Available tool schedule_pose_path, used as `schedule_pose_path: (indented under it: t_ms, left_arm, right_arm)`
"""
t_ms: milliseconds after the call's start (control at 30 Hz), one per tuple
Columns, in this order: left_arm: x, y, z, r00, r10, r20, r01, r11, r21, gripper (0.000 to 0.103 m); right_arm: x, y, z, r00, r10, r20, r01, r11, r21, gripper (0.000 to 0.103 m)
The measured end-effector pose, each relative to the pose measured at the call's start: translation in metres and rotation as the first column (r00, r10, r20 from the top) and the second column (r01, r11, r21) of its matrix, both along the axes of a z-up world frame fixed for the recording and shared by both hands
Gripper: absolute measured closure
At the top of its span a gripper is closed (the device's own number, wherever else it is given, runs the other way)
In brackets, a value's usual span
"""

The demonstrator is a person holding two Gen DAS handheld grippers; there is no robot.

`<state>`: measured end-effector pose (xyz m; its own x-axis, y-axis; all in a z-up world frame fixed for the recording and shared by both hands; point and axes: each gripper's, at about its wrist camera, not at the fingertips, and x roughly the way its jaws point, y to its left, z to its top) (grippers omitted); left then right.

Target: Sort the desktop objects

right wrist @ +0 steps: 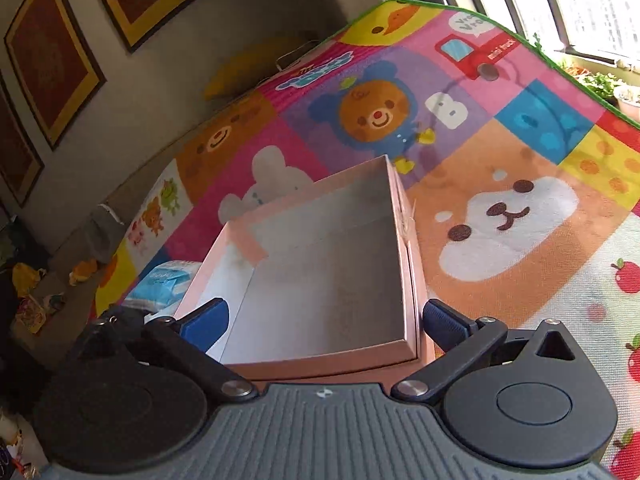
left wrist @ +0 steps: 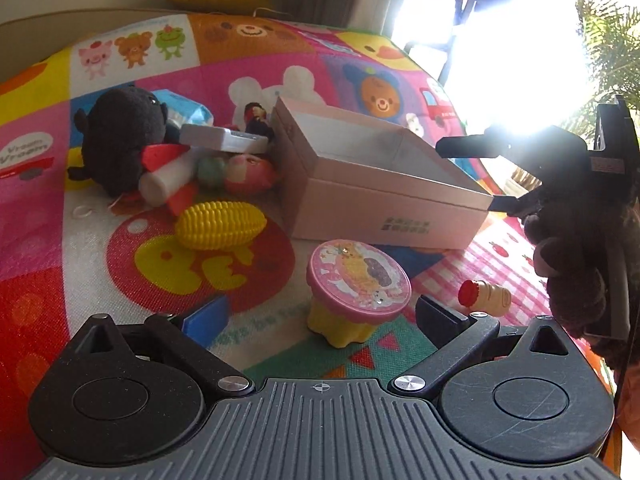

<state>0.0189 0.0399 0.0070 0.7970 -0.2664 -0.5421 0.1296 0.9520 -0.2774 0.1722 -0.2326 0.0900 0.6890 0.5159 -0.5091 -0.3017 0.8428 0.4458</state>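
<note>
Left wrist view shows the left gripper (left wrist: 320,316) spread wide and empty, low over the play mat (left wrist: 256,80). Directly ahead of it, between the fingers, stands a small toy stool (left wrist: 358,288) with a pink printed top and yellow legs. It looks like light, stiff plastic, likely smooth, so the round top is probably the best place to pinch, across its rim. Just beyond the right finger lies a small wooden bottle with a red cap (left wrist: 486,294). Further ahead and to the left sits a yellow toy corn cob (left wrist: 220,224), ribbed and hard, and past it a heap with a black plush toy (left wrist: 120,136), soft and easy to squeeze anywhere.

Ahead and to the right stands the open pink box (left wrist: 360,188), empty inside. The right gripper (left wrist: 472,176) hangs over the box's near right corner, tilted down, fingers parted; something brown and furry hangs near its body, unclear what.

From the right wrist view, the right gripper (right wrist: 324,320) points steeply down into the box (right wrist: 396,240), holding nothing between its fingers.
</note>
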Motion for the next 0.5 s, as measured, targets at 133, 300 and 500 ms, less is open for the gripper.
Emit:
schedule_pose_path:
  t_ms: [133, 300, 500]
  left_arm:
    - [-0.001, 0.002, 0.0, 1.0, 0.004, 0.003, -0.004, 1.0, -0.013, 0.001]
    - [-0.001, 0.003, 0.0, 1.0, 0.005, 0.001, -0.005, 1.0, -0.025, 0.0]
    - [-0.001, 0.003, 0.0, 1.0, 0.015, 0.001, -0.015, 1.0, -0.022, 0.0]
  right_arm:
    - [-0.041, 0.008, 0.015, 0.987, -0.053, 0.149, 0.079, 0.982, -0.174, 0.0]
    - [-0.1, 0.015, 0.01, 0.981, 0.053, 0.187, 0.026, 0.919, -0.393, 0.0]
    - [-0.126, 0.024, -0.019, 0.989, 0.123, 0.087, -0.056, 0.836, -0.545, 0.021]
